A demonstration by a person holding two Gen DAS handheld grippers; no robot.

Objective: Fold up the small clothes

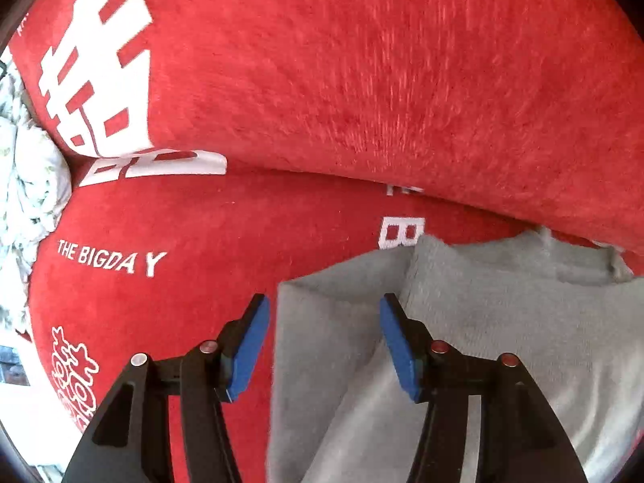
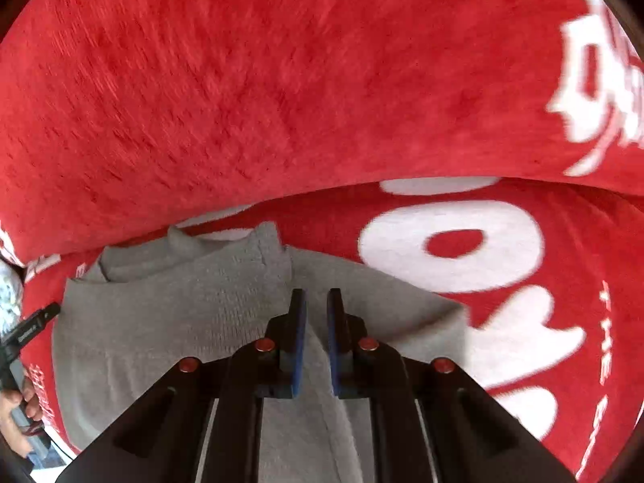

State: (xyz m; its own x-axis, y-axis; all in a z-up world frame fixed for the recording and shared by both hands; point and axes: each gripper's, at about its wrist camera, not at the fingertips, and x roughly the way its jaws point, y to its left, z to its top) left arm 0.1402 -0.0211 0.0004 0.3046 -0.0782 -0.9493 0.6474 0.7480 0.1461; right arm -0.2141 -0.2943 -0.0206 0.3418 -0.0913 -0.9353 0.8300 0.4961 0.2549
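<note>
A small grey knitted garment (image 1: 503, 322) lies flat on a red plush blanket (image 1: 322, 80) with white lettering. Its collar points toward the blanket's raised fold. My left gripper (image 1: 322, 314) is open, its blue pads straddling the garment's left edge just above the cloth. In the right wrist view the garment (image 2: 181, 314) fills the lower middle. My right gripper (image 2: 316, 306) hovers over the garment's right part with its jaws nearly closed, a narrow gap between the pads and nothing in them.
The red blanket (image 2: 281, 80) rises in a thick fold behind the garment. A crumpled white patterned cloth (image 1: 28, 185) lies at the left edge. The other hand-held tool and a hand (image 2: 20, 366) show at the left of the right wrist view.
</note>
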